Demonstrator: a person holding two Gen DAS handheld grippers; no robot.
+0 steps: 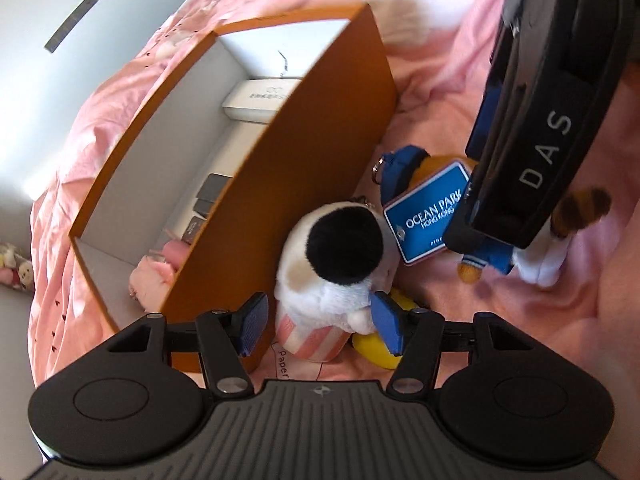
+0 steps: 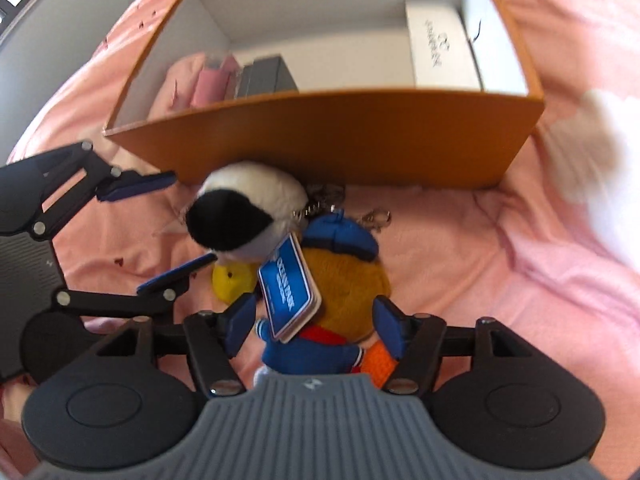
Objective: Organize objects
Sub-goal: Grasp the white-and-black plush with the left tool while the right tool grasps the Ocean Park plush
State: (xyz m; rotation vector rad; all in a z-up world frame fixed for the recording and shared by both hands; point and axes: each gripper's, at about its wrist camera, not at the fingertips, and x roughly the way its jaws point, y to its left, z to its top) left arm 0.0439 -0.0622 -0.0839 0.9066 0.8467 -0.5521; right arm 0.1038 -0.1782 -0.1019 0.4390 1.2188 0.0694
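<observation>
Orange box (image 2: 360, 140) on the bed (image 2: 480, 260) holds a white case (image 2: 440, 44), grey boxes (image 2: 266, 78), pink items (image 2: 212, 84); both claws, left (image 1: 316, 328) and right (image 2: 316, 326), released.

Bright daylight; soft shadows; strong fisheye bending at edges; motion blur top right.

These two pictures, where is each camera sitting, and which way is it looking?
Left wrist: on the left gripper, looking steeply down at the white plush beside the orange box; the right gripper's body crosses its top right.
Right wrist: on the right gripper, looking down at the sailor plush; the left gripper shows at left.
Shared: both plushes, box, pink bedding.
</observation>
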